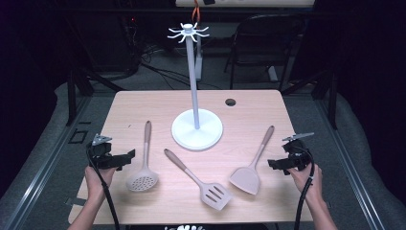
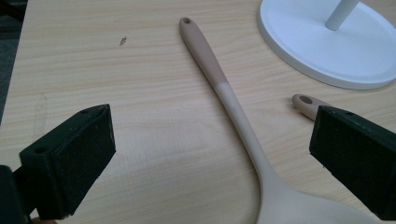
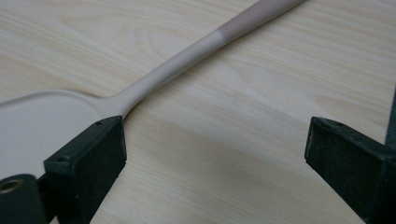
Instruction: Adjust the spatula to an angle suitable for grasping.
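i see both grippers with jaws apart, holding nothing: left gripper (image 1: pixel 128 156) by the skimmer (image 1: pixel 142 177) near the table's (image 1: pixel 143 103) left edge, right gripper (image 1: pixel 272 164) beside the solid turner (image 1: pixel 246 178) near the right edge.

Light falls from overhead onto the wooden table (image 1: pixel 143 103), leaving the room around it almost black. The white utensil stand (image 1: pixel 196 127) shines brightest, its base nearly washed out. Shadows on the tabletop are soft and short. The high view is slightly grainy and low in detail. In the left gripper view, the skimmer (image 2: pixel 229 98) handle is fairly sharp while the near black jaws blur. In the right gripper view, the solid turner (image 3: pixel 177 65) looks soft, lit evenly, without glare.
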`<state>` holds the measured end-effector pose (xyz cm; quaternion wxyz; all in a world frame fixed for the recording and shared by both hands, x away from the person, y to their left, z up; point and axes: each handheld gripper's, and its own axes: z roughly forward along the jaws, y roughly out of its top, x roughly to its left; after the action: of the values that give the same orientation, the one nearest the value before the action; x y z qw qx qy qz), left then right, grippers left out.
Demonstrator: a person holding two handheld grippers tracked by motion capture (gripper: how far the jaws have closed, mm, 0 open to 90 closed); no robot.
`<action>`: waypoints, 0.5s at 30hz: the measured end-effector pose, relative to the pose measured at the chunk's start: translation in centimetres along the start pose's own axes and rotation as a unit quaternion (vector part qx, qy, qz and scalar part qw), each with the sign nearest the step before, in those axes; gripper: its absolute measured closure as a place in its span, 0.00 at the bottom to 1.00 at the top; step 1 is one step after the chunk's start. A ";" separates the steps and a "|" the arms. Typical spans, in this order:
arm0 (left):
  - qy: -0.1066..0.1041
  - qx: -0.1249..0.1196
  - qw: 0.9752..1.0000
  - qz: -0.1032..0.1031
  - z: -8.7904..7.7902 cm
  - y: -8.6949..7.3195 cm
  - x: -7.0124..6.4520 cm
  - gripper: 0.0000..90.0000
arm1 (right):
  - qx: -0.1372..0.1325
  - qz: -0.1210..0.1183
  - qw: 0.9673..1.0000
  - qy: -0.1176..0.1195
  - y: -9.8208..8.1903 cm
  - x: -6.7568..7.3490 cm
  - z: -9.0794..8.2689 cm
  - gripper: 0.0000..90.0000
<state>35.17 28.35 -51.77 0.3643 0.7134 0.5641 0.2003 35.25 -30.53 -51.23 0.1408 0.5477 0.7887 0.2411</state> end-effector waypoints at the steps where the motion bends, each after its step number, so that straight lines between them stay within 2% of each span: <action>1: 0.000 0.001 1.000 0.000 0.1 0.0 0.0 0.00 | 0.000 0.000 1.000 0.000 0.0 0.0 0.0 0.06; 2: -0.003 0.008 1.000 0.001 0.2 0.0 0.1 0.00 | 0.005 -0.003 1.000 -0.002 0.1 0.2 0.3 0.06; 11: -0.005 0.015 1.000 0.000 0.1 -0.2 0.2 0.00 | 0.025 0.003 1.000 0.013 0.5 0.8 1.5 0.08; 15: -0.003 0.010 1.000 -0.005 -0.1 -0.2 0.1 0.00 | 0.035 -0.004 0.999 0.016 0.7 1.3 2.1 0.07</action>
<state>35.03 28.51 -51.91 0.3599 0.7146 0.5688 0.1904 36.35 -28.64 -52.58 0.1101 0.5456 0.8007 0.2216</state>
